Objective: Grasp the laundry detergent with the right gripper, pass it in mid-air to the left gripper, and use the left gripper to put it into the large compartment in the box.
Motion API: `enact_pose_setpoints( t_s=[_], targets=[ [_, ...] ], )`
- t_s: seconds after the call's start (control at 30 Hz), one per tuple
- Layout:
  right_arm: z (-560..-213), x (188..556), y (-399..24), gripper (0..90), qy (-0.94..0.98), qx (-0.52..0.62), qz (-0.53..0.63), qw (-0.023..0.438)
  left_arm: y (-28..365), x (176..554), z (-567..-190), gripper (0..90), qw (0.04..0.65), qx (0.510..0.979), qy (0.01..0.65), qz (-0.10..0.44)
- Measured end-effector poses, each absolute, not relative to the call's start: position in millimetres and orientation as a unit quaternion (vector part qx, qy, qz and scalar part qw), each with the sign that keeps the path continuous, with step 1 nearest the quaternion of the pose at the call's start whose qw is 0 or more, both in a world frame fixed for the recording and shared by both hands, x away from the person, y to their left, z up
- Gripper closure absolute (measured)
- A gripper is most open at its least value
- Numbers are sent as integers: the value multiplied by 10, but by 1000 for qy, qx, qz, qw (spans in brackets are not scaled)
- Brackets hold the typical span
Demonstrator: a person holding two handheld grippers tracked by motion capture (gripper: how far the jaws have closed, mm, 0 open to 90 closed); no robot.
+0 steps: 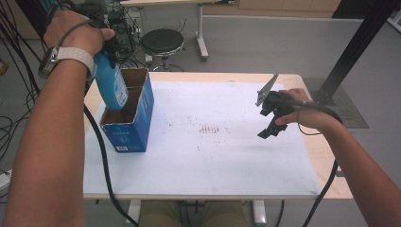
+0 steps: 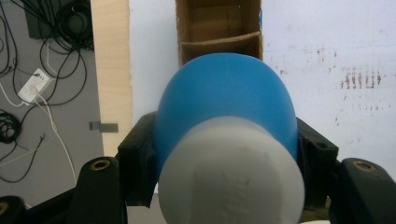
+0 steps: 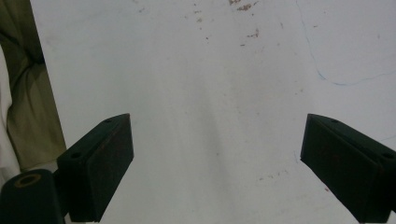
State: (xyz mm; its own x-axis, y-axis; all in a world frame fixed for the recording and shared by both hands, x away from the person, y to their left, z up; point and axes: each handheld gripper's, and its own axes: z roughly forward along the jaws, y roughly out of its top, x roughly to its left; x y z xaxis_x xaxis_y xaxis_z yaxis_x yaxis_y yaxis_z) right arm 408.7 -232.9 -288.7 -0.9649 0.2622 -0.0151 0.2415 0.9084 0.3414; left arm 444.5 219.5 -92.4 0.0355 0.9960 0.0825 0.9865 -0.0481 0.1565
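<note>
A person sat at a table (image 1: 302, 189) covered by a white sheet (image 1: 213, 156) with faint brown stains. The left gripper (image 2: 226, 154) was clamped on a blue bottle (image 1: 111, 85) with a white cap (image 2: 231, 172), its jaws pressing the shoulder on either side just under the cap. The bottle hung base-down, slightly tilted, with its lower end already inside the mouth of a blue cardboard box (image 1: 130, 130) standing at the left side of the table. In the left gripper view, a cardboard divider (image 2: 219, 39) split the box into compartments, and the bottle's body hid most of the near one.

The right gripper (image 3: 215, 163) hung free above the bare sheet on the right, well apart from the box, its jaws spread wide with nothing between them.

The likely trouble lay in the fit. The box was not held by anything, and the right gripper was too far off to steady it. If the tilted bottle caught the divider or the rim on its way down, it could push the light box over or slide it toward the nearby table edge. The grip sat high on a rounded shoulder, so a snag could also twist the bottle in the jaws. Releasing too early would let it drop and lean against the wall rather than stand.
</note>
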Motion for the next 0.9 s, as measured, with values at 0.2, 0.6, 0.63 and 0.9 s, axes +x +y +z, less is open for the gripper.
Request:
enact_pose_setpoints(
  t_s=[0.2, 0.6, 0.63, 0.9],
  targets=[
    [-2921, 4083, -2306, 96, 977, 129, 169, 27, 2218, 4459, -987, 374, 26, 721, 687, 83],
    [-2948, 4074, -2254, 96, 977, 129, 169, 23, 2209, 4494, -1122, 374, 23, 725, 684, 79],
    [-2946, 4076, -2248, 96, 977, 129, 170, 24, 2205, 4498, -1131, 374, 25, 725, 684, 78],
    [-2966, 4085, -2255, 96, 977, 129, 169, 21, 2212, 4536, -1247, 374, 28, 727, 682, 78]
  ],
)
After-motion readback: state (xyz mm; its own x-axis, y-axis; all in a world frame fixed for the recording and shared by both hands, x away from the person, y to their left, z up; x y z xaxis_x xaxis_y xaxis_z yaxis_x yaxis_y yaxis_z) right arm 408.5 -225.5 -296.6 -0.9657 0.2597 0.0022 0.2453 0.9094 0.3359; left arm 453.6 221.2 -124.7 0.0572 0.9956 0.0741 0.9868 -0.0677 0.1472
